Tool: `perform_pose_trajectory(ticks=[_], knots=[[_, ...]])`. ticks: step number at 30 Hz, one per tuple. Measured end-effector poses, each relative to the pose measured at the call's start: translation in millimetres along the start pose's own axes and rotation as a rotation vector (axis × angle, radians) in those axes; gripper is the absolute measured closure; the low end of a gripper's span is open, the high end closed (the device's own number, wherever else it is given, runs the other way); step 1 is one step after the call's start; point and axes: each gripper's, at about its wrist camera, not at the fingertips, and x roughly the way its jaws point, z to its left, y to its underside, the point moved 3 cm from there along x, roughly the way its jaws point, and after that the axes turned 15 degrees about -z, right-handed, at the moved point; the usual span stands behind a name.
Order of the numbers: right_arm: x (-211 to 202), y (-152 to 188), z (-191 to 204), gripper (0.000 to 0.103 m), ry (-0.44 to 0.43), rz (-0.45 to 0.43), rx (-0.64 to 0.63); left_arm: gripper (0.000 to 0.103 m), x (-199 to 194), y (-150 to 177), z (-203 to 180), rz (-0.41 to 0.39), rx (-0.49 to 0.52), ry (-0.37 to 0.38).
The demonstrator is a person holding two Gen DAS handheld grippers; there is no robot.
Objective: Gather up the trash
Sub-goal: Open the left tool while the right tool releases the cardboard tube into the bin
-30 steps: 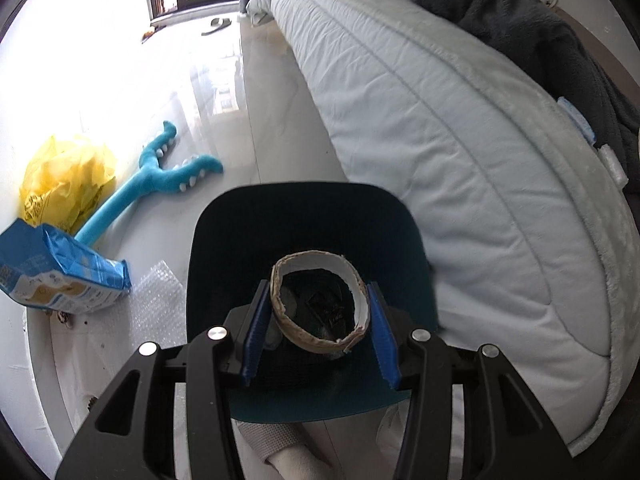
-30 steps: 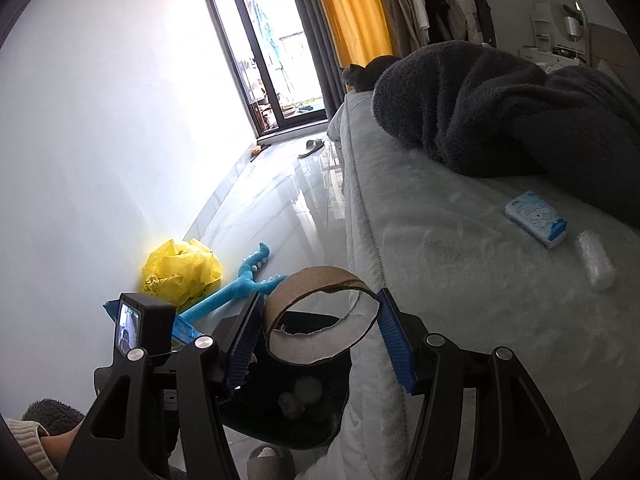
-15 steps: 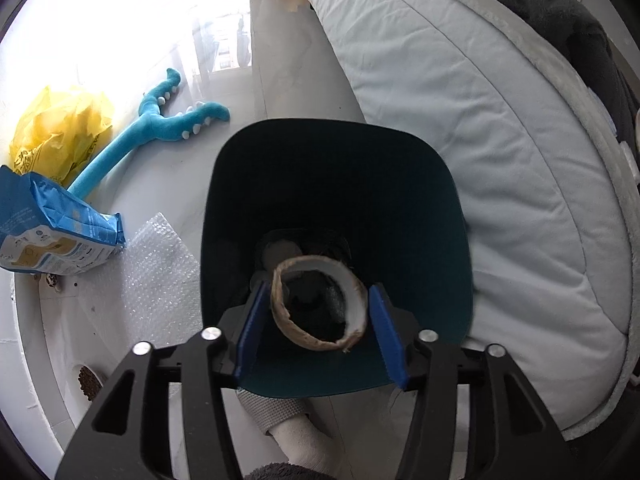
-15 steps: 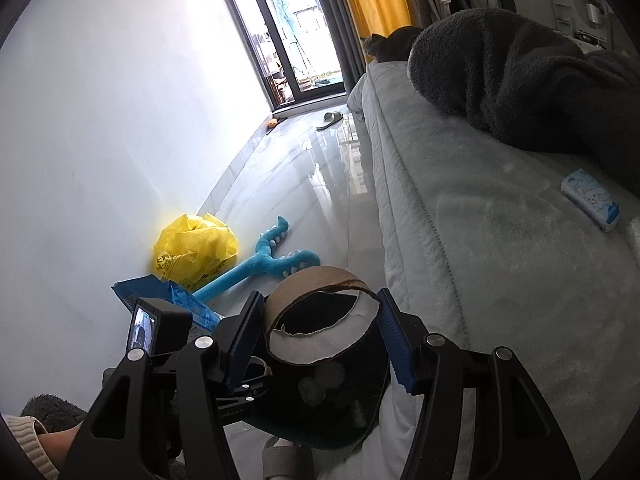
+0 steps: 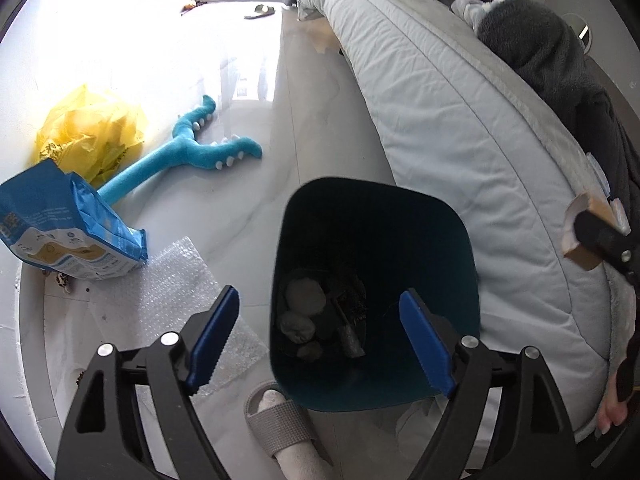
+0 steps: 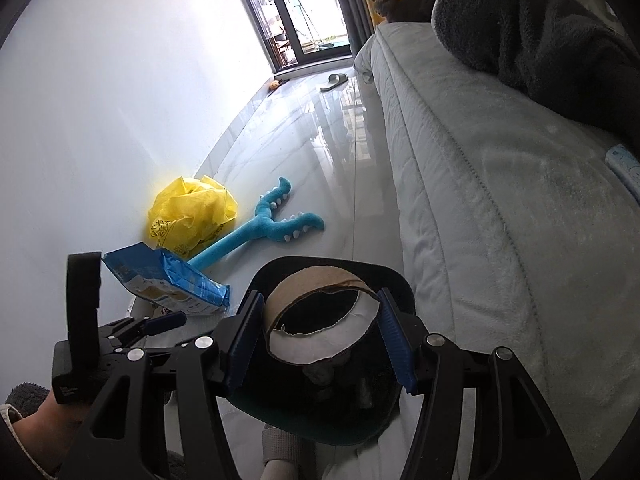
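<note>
Ok, from my left wrist view, left to right: yellow bag (image 5: 90, 132), blue pouch (image 5: 68, 232) and bubble wrap (image 5: 168, 300) on the floor, then my left gripper (image 5: 320, 332) spread wide with nothing in it over the dark bin (image 5: 376, 240) beside the bed (image 5: 460, 120). My right gripper (image 6: 318, 336) is clamped on the cardboard ring (image 6: 320, 316), above the bin's mouth.

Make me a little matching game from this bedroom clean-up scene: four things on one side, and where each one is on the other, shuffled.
Things:
1. cardboard ring
2. crumpled wads
3. yellow bag
4. dark blanket

Places:
A. on the bed
B. inside the dark bin
C. on the floor by the wall
D. between the right gripper fingers

Pairs: 1-D, 2-B, 3-C, 4-A
</note>
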Motion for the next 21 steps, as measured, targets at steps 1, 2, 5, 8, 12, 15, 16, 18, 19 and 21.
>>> perform_pose_trajectory(ticks=[1, 2, 5, 8, 12, 15, 16, 18, 19, 21], knots=[[3.6, 2.1, 0.5, 0.044, 0.001, 0.011, 0.001, 0.018, -3.6, -2.9, 3.4, -0.016, -0.007, 0.001], [7.6, 4.1, 1.1, 0.044, 0.002, 0.024, -0.001, 0.018, -6.6, -5.5, 6.0, -0.029, -0.014, 0.002], [18.4, 9.2, 3.0, 0.044, 0.001, 0.057, -0.005, 0.018, -13.5, -11.4, 12.0, -0.054, -0.027, 0.007], [31.3, 17.9, 5.3, 0.044, 0.002, 0.092, 0.0, 0.018, -18.6, -15.5, 14.6, -0.07, -0.02, 0.008], [48.3, 32.5, 6.9, 0.044, 0.012, 0.149, -0.002, 0.018, -28.4, -20.5, 13.2, -0.106, 0.007, 0.017], [61.1, 43.2, 9.0, 0.044, 0.024, 0.196, -0.019, 0.018, -34.6, -24.8, 12.5, -0.135, 0.013, 0.023], [64.1, 46.3, 9.0, 0.044, 0.028, 0.209, -0.019, 0.018, -38.6, -27.4, 11.8, -0.151, 0.018, 0.022], [69.4, 53.1, 7.7, 0.044, 0.029, 0.238, -0.006, 0.017, -45.6, -32.9, 11.3, -0.186, 0.034, 0.013], [71.3, 55.7, 7.3, 0.044, 0.031, 0.246, 0.0, 0.017, -50.6, -36.5, 10.7, -0.21, 0.04, 0.012], [74.4, 58.6, 7.0, 0.044, 0.039, 0.261, -0.005, 0.017, -56.1, -40.5, 9.1, -0.239, 0.041, 0.017]])
